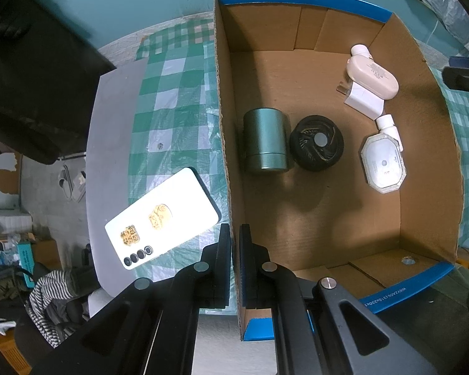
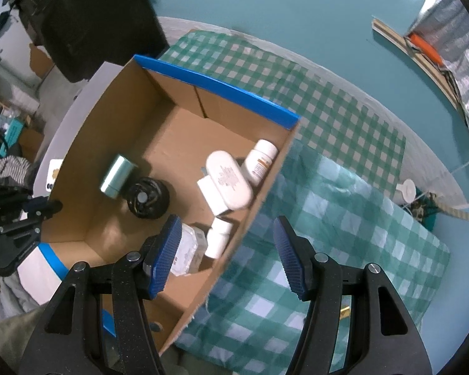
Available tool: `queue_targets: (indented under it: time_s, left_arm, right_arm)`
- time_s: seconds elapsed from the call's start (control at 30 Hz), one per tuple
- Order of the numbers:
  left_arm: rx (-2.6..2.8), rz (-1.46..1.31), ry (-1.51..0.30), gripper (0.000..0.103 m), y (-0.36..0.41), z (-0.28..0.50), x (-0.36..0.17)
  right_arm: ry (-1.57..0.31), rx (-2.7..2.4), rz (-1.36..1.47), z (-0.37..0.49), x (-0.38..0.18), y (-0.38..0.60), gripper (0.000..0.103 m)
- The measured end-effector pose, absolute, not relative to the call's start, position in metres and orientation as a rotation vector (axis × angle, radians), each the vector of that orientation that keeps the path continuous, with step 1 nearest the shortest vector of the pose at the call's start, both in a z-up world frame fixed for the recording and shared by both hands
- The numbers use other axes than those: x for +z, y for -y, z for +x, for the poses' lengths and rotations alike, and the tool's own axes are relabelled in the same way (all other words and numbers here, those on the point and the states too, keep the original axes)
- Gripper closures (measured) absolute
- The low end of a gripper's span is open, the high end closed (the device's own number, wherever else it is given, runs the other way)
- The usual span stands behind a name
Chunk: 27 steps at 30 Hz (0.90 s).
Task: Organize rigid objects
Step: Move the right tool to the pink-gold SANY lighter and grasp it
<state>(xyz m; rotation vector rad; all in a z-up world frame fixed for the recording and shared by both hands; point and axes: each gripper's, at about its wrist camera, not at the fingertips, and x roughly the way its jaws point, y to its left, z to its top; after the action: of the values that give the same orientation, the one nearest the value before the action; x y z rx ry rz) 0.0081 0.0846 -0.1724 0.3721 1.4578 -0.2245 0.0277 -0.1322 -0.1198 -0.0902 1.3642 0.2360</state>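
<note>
Left gripper [image 1: 235,250] is pinching the cardboard box's [image 1: 225,143] left wall near its near corner, while the right gripper [image 2: 226,250] is hanging spread and empty over the right rim, bottles [image 2: 229,184] lying inside.

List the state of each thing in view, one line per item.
Left gripper: shut on the cardboard box wall.
Right gripper: open, nothing between the pads.
Green canister: lying on its side in the box.
Phone: face down, outside the box.
</note>
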Motion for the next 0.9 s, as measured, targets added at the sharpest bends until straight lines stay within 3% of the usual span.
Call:
queue_targets:
  time_s: [0.9]
  left_arm:
    - [-0.227,0.379,-1.458,0.099,-0.084,0.007,-0.173]
  right_arm:
    - [-1.459,-0.053,0.213,-0.023,-0.156,0.251,0.041]
